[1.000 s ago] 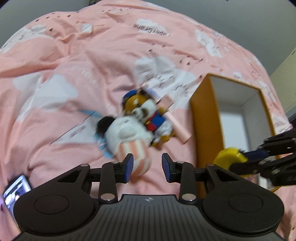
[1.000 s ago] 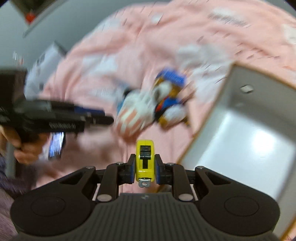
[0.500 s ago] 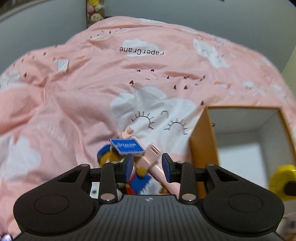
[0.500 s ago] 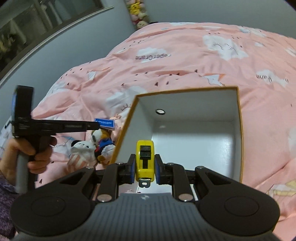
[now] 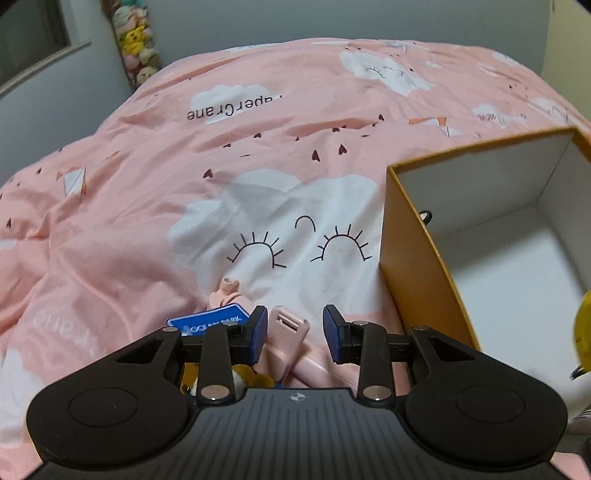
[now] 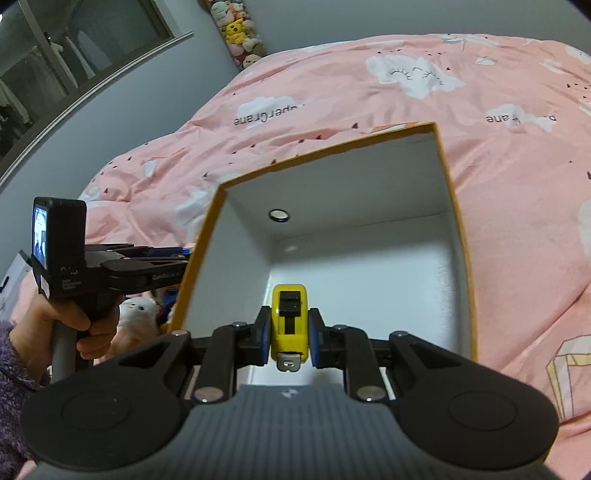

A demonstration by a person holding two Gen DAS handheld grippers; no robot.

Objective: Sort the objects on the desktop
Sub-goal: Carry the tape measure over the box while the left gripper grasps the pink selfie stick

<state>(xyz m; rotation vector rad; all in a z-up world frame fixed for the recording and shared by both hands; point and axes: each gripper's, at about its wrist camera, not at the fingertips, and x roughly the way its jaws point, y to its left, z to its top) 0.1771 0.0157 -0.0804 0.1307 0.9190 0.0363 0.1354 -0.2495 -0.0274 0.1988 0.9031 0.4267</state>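
Note:
My right gripper (image 6: 290, 332) is shut on a yellow tape measure (image 6: 290, 317) and hangs over the white inside of an orange box (image 6: 369, 184). The tape measure (image 5: 583, 332) also shows at the left wrist view's right edge. My left gripper (image 5: 295, 328) stands open just left of the box (image 5: 410, 266), above a pale pink handled object (image 5: 286, 332) that lies on the bedspread; the pads do not press it. A blue tag (image 5: 207, 321) and a plush toy (image 5: 242, 373) are partly hidden under the left fingers. In the right wrist view, a hand holds the left gripper (image 6: 162, 258) beside a white plush (image 6: 136, 310).
Everything rests on a rumpled pink bedspread (image 5: 147, 206) with white cloud prints. The box holds nothing but a small round hole (image 6: 279, 215) in its far wall. A column of small plush toys (image 6: 240, 29) hangs on the grey wall behind the bed.
The left gripper has moved on past the plush toys, which now lie under its fingers, and the pink object shows between the fingers. The right gripper has carried the tape measure over the box.

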